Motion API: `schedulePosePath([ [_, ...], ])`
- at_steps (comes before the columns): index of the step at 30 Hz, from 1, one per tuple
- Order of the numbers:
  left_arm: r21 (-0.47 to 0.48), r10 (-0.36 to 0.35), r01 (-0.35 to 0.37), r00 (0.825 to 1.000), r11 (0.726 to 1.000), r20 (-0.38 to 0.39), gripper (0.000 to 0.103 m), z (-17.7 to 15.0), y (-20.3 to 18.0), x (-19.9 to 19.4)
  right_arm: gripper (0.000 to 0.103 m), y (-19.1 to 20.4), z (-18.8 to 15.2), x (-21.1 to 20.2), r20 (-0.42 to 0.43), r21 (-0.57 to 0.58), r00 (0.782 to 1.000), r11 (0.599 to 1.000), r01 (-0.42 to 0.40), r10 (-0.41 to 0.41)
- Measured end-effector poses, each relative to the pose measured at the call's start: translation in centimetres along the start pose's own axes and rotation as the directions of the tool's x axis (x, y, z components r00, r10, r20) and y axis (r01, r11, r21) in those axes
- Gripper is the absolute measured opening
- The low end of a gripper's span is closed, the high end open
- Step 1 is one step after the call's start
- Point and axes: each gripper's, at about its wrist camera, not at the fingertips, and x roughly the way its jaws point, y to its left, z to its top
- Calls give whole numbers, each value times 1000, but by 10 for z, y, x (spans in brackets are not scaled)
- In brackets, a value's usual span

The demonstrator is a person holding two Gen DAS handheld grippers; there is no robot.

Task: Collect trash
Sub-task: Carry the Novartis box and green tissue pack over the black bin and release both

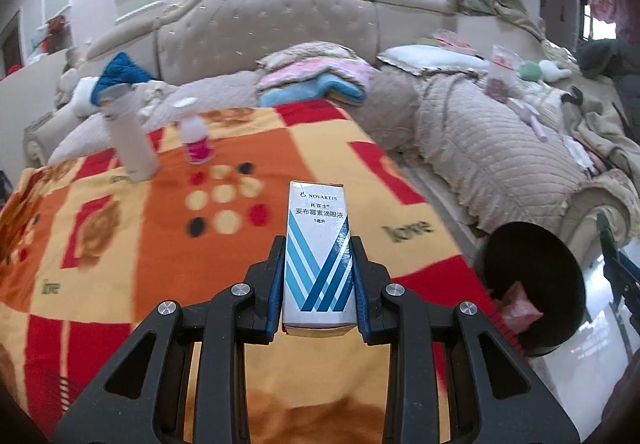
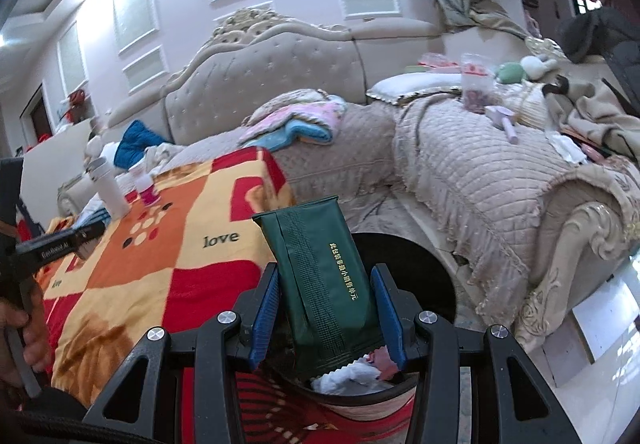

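My left gripper [image 1: 318, 248] is shut on a white box with blue stripes [image 1: 317, 203], an eye-drop carton, held upright above the orange, red and yellow blanket [image 1: 120, 228]. My right gripper [image 2: 326, 276] is shut on a dark green foil packet [image 2: 316, 244], tilted a little and hanging over the black trash bin [image 2: 440, 284]. White and pink scraps [image 2: 352, 372] lie inside the bin. In the left wrist view the bin [image 1: 532, 244] stands to the right of the blanket's edge, with a pink wrapper [image 1: 518, 304] in it.
A white bottle [image 1: 130, 139] and a small bottle with a pink label [image 1: 196, 141] stand at the blanket's far end. A quilted beige sofa [image 1: 480, 147] with folded towels [image 1: 320, 79] and clutter runs behind and to the right. A hand [image 2: 28, 332] grips the left tool.
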Motion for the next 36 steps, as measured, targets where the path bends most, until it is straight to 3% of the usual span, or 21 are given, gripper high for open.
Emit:
schedulePosePath([
  [6, 40, -132, 133, 991, 990, -14, 27, -5, -54, 19, 44, -15, 9, 19, -9, 25, 999, 999, 46, -46],
  [12, 142, -283, 284, 959, 948, -28, 27, -3, -111, 32, 44, -28, 10, 49, -54, 10, 997, 998, 61, -60],
  [16, 136, -390, 400, 916, 906, -95, 27, 1, -137, 49, 44, -34, 9, 68, -95, 31, 994, 998, 64, -61],
  [18, 131, -466, 486, 870, 864, -157, 27, 1, -150, 56, 44, -35, 12, 69, -108, 19, 991, 996, 84, -82],
  [22, 210, -452, 480, 876, 851, -169, 27, -4, -165, 51, 44, -48, 13, 76, -130, 52, 986, 992, 113, -106],
  [27, 208, -447, 489, 868, 847, -218, 27, -7, -170, 66, 44, -60, 11, 89, -173, 100, 980, 988, 118, -100],
  [28, 200, -443, 490, 864, 849, -239, 27, -8, -171, 71, 44, -61, 9, 92, -184, 109, 979, 988, 113, -92],
  [30, 174, -457, 519, 838, 837, -299, 29, -9, -173, 83, 45, -62, 8, 95, -195, 121, 977, 986, 116, -92],
  [31, 171, -455, 522, 833, 836, -315, 29, -11, -173, 87, 46, -64, 7, 96, -199, 135, 977, 985, 108, -80],
  [32, 174, -446, 515, 835, 839, -322, 33, -12, -174, 89, 49, -65, 7, 96, -198, 153, 978, 984, 93, -61],
  [33, 179, -434, 505, 840, 844, -324, 45, -12, -174, 89, 49, -67, 7, 96, -193, 168, 980, 982, 83, -50],
  [35, 182, -419, 481, 859, 858, -294, 58, -11, -169, 85, 49, -72, 8, 92, -173, 194, 983, 977, 89, -55],
  [36, 179, -418, 473, 866, 862, -276, 60, -9, -165, 82, 49, -72, 9, 90, -167, 199, 984, 976, 92, -58],
])
